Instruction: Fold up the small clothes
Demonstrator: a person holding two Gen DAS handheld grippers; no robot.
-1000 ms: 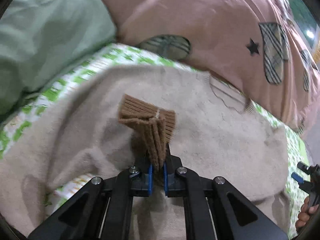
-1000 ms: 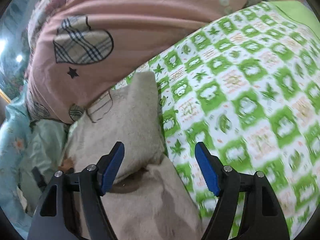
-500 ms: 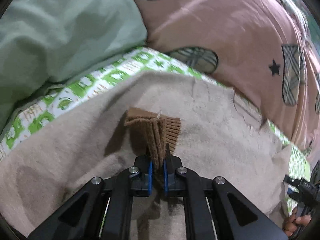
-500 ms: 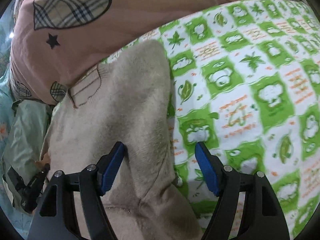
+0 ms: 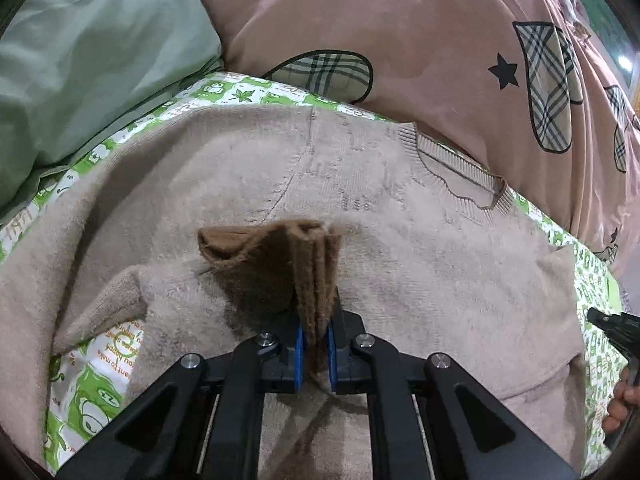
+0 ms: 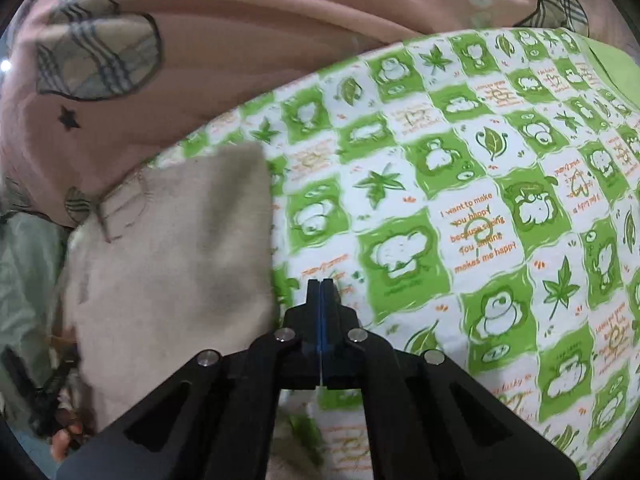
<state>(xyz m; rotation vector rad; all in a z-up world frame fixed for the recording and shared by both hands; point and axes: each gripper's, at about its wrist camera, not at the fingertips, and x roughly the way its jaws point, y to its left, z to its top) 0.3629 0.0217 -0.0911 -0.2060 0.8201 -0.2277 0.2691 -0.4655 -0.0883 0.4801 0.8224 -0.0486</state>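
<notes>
A: Left wrist view, item one: beige sweater (image 5: 400, 280), spread flat on the bed sheet (image 5: 92, 384). Left tongs (image 5: 315, 344) clamped on its brown cuff (image 5: 296, 264), sleeve raised over the body.

B: Step?

A: Judged: sleeve fold in hand. Next move calls for laying that cuff flat across the chest.

B: Right wrist view?

A: Right tongs (image 6: 321, 316) fully closed, gripping nothing, over the sheet just beside the sweater's edge.

B: Containers?

A: None visible. Pink quilt (image 5: 420, 40) behind.
</notes>
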